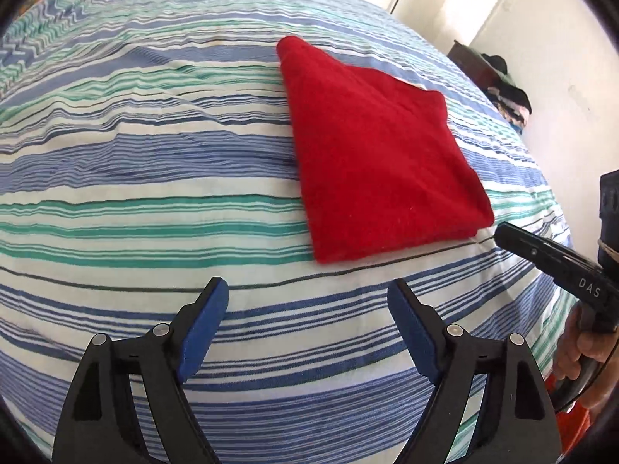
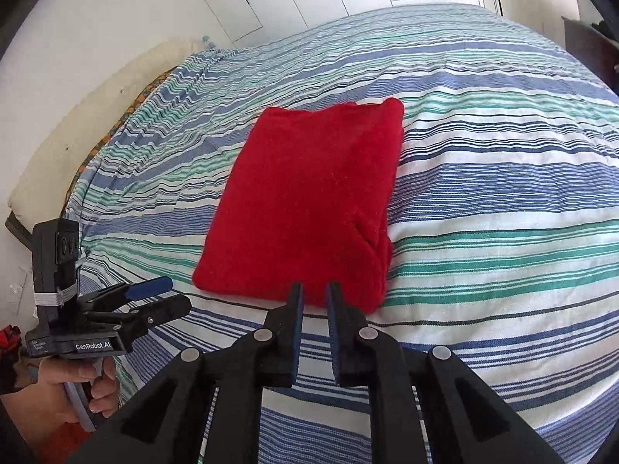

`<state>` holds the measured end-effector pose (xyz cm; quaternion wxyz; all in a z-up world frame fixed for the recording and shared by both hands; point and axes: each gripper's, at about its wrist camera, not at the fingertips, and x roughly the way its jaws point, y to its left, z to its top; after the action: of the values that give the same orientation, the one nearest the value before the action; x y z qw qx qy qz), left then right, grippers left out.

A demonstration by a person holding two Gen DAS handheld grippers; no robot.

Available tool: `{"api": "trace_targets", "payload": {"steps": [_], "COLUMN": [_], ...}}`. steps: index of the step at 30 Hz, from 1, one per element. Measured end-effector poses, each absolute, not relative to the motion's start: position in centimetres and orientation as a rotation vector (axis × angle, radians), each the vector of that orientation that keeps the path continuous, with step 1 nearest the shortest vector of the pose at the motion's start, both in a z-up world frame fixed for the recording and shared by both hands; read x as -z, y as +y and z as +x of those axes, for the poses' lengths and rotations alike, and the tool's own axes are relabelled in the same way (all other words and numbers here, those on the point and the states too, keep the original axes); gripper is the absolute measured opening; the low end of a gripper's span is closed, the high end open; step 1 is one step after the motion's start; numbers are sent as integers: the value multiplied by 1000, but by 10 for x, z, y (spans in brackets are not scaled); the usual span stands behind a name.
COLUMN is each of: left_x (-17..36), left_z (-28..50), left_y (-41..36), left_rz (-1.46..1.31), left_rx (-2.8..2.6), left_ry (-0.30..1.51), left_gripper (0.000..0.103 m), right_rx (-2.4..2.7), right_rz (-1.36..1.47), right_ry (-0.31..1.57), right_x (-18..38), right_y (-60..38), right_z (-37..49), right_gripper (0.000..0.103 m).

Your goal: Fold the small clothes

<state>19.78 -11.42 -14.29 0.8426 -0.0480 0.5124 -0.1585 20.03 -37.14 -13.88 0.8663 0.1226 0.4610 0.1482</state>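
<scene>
A red cloth (image 2: 305,201) lies folded into a neat rectangle on the striped bed (image 2: 503,178). The left tongs (image 1: 307,297) stand wide and empty beside it; the right tongs (image 2: 314,290), nearly closed, grip nothing at its near edge. Folding looks essentially finished.

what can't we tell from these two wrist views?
- Red cloth: garment type and layer count hidden by its own folds, both views.
- Right gripper: jaws nearly shut; whether the tips touch the cloth's near edge is unclear, right view.
- Dark pile by the wall: too small, left view.
- Left gripper: open, empty.
</scene>
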Motion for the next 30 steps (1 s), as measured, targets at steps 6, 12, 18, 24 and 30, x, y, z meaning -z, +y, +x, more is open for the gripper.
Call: {"api": "trace_targets", "payload": {"steps": [6, 12, 18, 24, 30], "left_x": [159, 141, 125, 154, 182], "left_z": [180, 197, 272, 337, 344], "left_y": [-105, -96, -92, -119, -136], "left_rz": [-50, -177, -398, -507, -533], "left_rx": [298, 372, 453, 543, 580], "left_ry": [1096, 1099, 1112, 1213, 1290], "left_gripper": [86, 87, 91, 90, 83], "right_rx": [-191, -257, -301, -395, -513], "right_rz": [137, 238, 501, 681, 800], "right_ry": [1043, 963, 855, 1009, 1169], "right_x": [176, 158, 126, 164, 218], "right_y": [-350, -358, -409, -426, -401], "right_z": [153, 145, 209, 298, 327], "right_gripper": [53, 58, 77, 78, 70]}}
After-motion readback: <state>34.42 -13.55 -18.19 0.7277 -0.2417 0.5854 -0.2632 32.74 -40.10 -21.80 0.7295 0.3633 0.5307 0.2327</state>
